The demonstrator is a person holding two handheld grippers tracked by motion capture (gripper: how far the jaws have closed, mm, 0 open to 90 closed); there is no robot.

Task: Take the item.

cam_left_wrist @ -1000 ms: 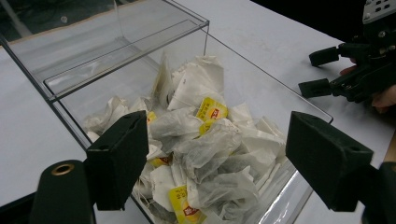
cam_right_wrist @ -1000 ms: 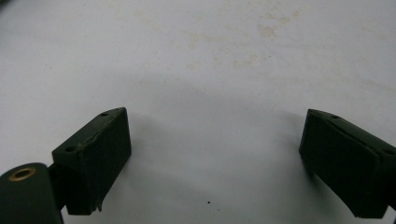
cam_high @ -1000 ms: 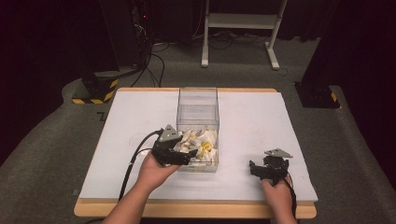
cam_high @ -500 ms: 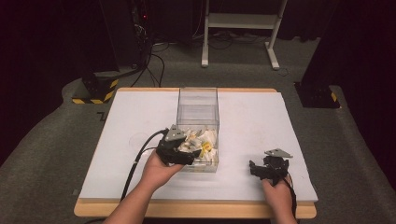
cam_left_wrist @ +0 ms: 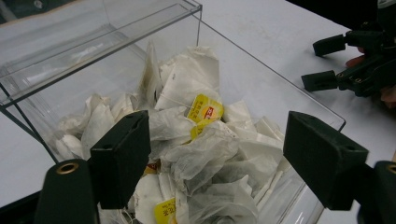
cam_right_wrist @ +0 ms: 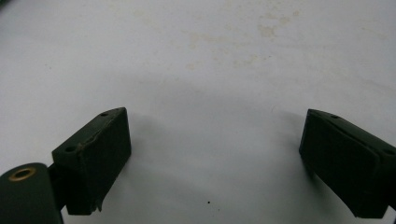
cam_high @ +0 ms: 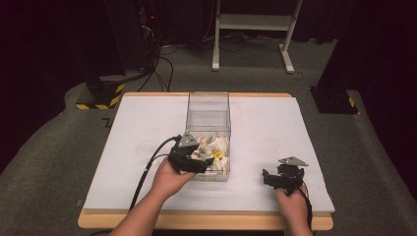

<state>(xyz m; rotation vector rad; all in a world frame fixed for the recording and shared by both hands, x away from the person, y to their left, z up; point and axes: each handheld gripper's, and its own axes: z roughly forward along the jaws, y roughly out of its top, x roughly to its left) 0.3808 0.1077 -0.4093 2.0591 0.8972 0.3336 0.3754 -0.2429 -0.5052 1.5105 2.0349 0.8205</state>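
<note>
The left claw [cam_left_wrist: 215, 158] gapes wide over the near end of the one clear box [cam_high: 209, 110], gripping nothing; the heap of white tea bags [cam_left_wrist: 201, 154] lies just beyond its jaws, too tangled to count, with three yellow tags [cam_left_wrist: 205, 108] showing. The box stands at the middle of the white table [cam_high: 137, 123]. At four o'clock from the box, well apart, the right claw [cam_high: 282, 178] rests low over bare table, jaws wide and empty.
</note>
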